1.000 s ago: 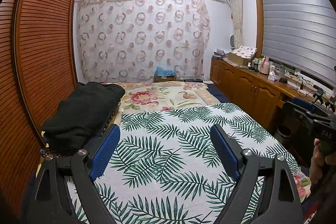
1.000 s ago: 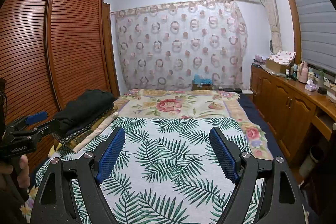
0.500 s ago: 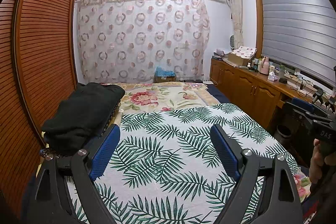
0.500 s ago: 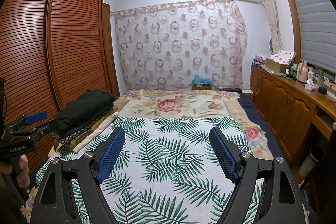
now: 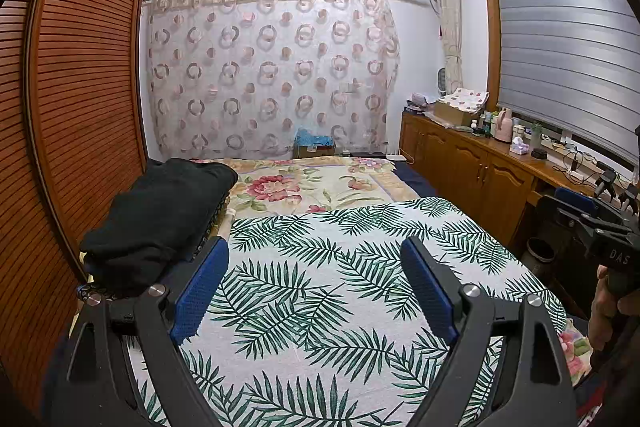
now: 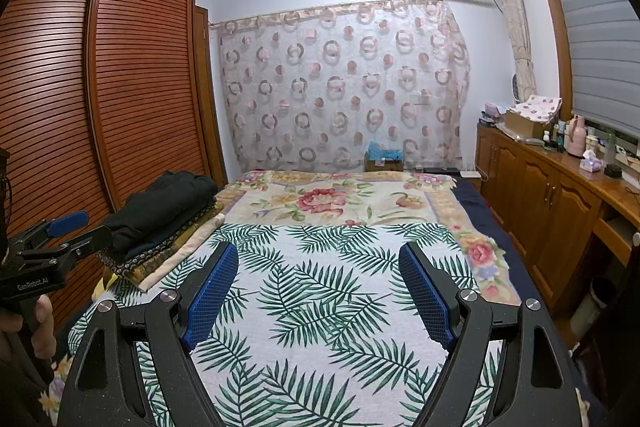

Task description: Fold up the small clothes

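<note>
Both wrist views, grippers held level above the bed. The left gripper [image 5: 314, 287] and the right gripper [image 6: 318, 293] each hang with fingers spread wide, nothing between the blue pads [image 6: 210, 297]. Beneath them lies the palm-leaf sheet [image 5: 340, 279], smooth and bare in the part shown; beyond it, the floral blanket [image 6: 332, 201]. The only garments in sight are dark folded clothes [image 5: 160, 211] — a stack on patterned cloths at the left edge of the bed, next to the slatted wardrobe [image 6: 120, 87]. No small loose garment shows on the sheet. The scene fits two stages: a piece yet to be fetched for folding, or the folded pieces already stacked at the left. Whichever holds, good folding here would, in my judgement, mean laying the cloth flat on the open sheet, pinching two corners at once — one per gripper — and keeping edges aligned before releasing.
</note>
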The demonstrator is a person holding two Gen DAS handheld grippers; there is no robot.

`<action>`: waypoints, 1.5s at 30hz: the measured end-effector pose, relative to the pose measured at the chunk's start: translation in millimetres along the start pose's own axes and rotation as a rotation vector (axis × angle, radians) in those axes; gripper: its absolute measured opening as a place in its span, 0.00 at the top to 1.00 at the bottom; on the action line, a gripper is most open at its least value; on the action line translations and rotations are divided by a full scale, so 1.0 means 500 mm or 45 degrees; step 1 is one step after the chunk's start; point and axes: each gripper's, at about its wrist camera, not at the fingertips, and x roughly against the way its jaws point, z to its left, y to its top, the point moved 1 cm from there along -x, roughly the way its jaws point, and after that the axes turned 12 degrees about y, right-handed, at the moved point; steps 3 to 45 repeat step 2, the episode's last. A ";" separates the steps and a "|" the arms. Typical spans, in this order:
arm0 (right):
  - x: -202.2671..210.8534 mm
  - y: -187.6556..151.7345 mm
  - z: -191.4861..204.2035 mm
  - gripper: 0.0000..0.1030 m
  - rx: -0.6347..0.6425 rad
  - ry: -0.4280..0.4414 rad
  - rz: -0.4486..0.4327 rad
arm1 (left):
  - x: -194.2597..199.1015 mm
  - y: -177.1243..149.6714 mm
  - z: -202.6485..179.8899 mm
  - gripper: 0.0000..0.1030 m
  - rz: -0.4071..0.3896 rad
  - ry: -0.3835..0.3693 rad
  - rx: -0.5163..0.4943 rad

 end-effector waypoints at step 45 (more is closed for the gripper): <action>0.000 0.000 0.000 0.18 -0.001 0.001 0.000 | 0.000 0.000 0.001 0.15 0.000 -0.001 0.000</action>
